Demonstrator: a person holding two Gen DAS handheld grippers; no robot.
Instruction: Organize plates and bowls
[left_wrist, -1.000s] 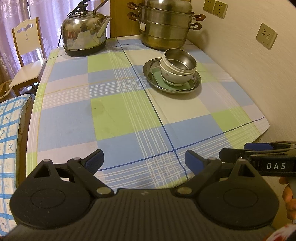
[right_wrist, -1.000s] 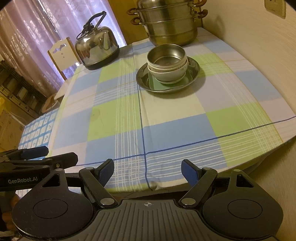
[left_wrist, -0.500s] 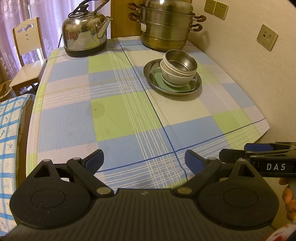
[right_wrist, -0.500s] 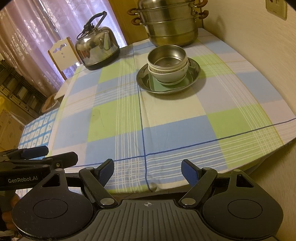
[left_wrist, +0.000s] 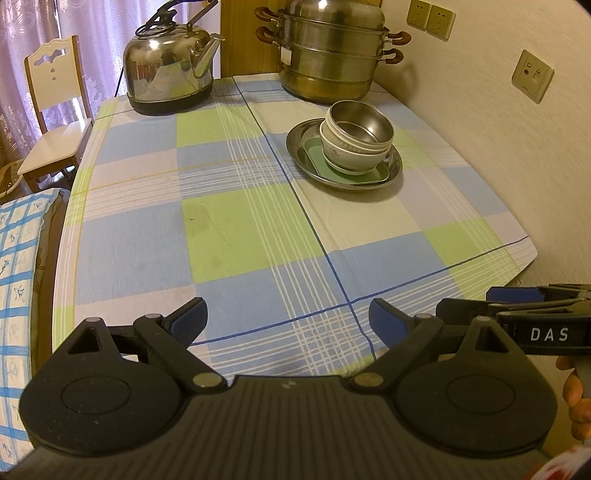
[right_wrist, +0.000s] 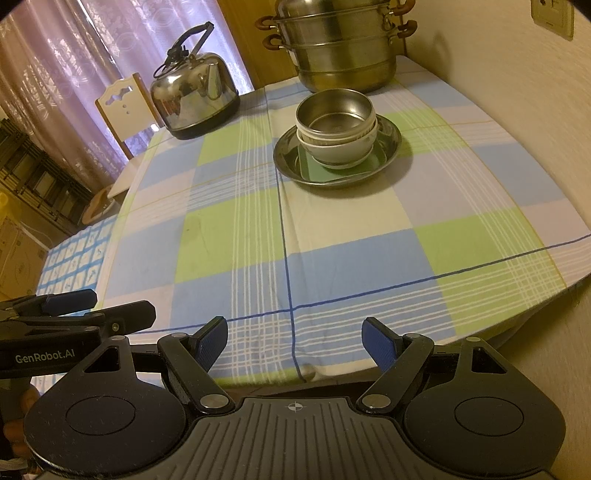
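Left wrist view: the left tool (left_wrist: 288, 317) is held above the near edge of the table (left_wrist: 240, 236), its blue-padded fingers spread apart with nothing between them. At the right edge the right tool (left_wrist: 517, 310) is seen side-on beside it, with part of a hand (left_wrist: 574, 391) below.

The dishes are gathered in one pile on the far right of the table, well apart from both tools. A round shallow steel plate (left_wrist: 306, 155) carries a pale green rectangular plate (left_wrist: 314, 155). On that stand nested white ceramic bowls (left_wrist: 351, 157), with a round steel bowl (left_wrist: 364, 123) seated in the topmost. Larger pieces lie underneath, presumably so the pile stands steady.

The table is covered by a blue, green and white checked cloth. A shiny steel kettle (left_wrist: 170, 74) and a tiered steel steamer pot (left_wrist: 328, 55) stand at the far edge. A cream wall with sockets is seen to the right, and a white wooden chair (left_wrist: 55, 122) and lilac curtains to the left.

Right wrist view: the right tool (right_wrist: 294, 341) is likewise held with its fingers apart and empty, near the table edge, and the left tool (right_wrist: 74, 310) is seen at lower left. The pile (right_wrist: 336, 144) sits straight ahead, just before the steamer pot (right_wrist: 343, 48). Dark shelving is seen far left.
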